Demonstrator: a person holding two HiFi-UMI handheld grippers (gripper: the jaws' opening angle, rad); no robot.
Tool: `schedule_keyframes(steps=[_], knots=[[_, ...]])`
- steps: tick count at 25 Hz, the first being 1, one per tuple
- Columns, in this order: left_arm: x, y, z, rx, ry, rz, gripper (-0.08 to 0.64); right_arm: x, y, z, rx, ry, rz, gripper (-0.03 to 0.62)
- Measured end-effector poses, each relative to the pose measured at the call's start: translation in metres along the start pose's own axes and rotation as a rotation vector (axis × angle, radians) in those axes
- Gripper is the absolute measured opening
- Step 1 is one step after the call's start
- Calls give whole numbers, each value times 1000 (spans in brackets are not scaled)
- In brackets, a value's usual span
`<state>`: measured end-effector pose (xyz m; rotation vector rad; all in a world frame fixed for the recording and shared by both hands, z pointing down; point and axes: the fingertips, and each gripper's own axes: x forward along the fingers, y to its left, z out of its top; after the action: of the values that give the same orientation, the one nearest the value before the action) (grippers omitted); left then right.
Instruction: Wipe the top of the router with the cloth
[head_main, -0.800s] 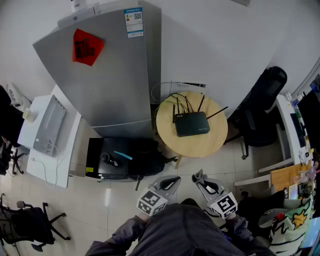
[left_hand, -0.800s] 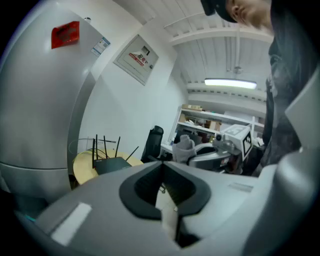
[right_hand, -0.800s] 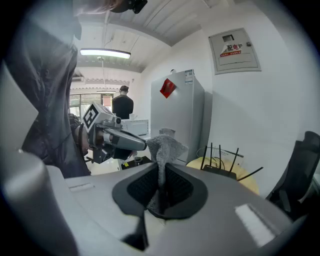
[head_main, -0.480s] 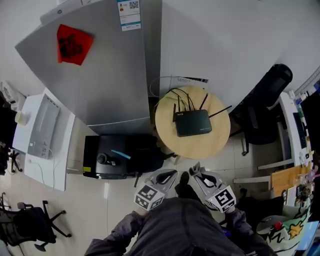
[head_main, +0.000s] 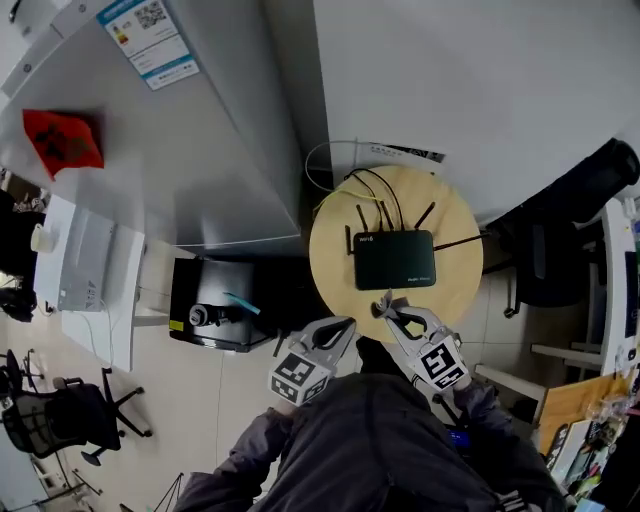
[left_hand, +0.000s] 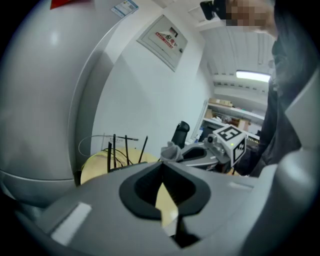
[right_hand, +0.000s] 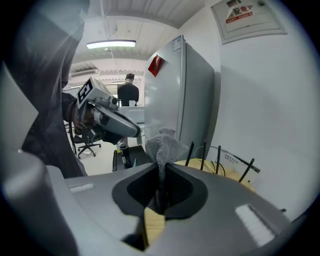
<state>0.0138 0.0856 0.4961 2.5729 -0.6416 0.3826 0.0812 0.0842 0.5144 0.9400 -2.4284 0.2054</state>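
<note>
Head view: right gripper (head_main: 391, 308), jaws clamped on grey terry cloth (right_hand: 162, 144), has advanced over the round wooden table's (head_main: 335, 268) near edge, just short of the central black plastic router (head_main: 394, 259); left gripper (head_main: 341, 327) closed, empty. Wiping looks imminent.

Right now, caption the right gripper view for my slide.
Right claw shut on a grey cloth, router antennas on the round table ahead.

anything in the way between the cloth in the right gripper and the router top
Nothing visible. The right gripper, shut on the cloth, is at the round table's near edge, the router just beyond. The router's top is bare; its antennas stand along the far side.
</note>
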Motion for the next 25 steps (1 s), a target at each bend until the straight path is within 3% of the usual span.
schedule_keyframes(steps=[5, 11, 19, 25], knots=[[24, 5, 20, -37, -7, 89, 0, 43, -53, -19, -59, 43, 100, 29], [40, 17, 20, -92, 4, 161, 0, 130, -104, -56, -155, 200, 163, 29], [34, 27, 12, -120, 19, 229, 0, 214, -125, -98, -240, 406, 202, 29], [13, 36, 5, -164, -2, 278, 0, 226, -123, -110, -260, 445, 201, 29]])
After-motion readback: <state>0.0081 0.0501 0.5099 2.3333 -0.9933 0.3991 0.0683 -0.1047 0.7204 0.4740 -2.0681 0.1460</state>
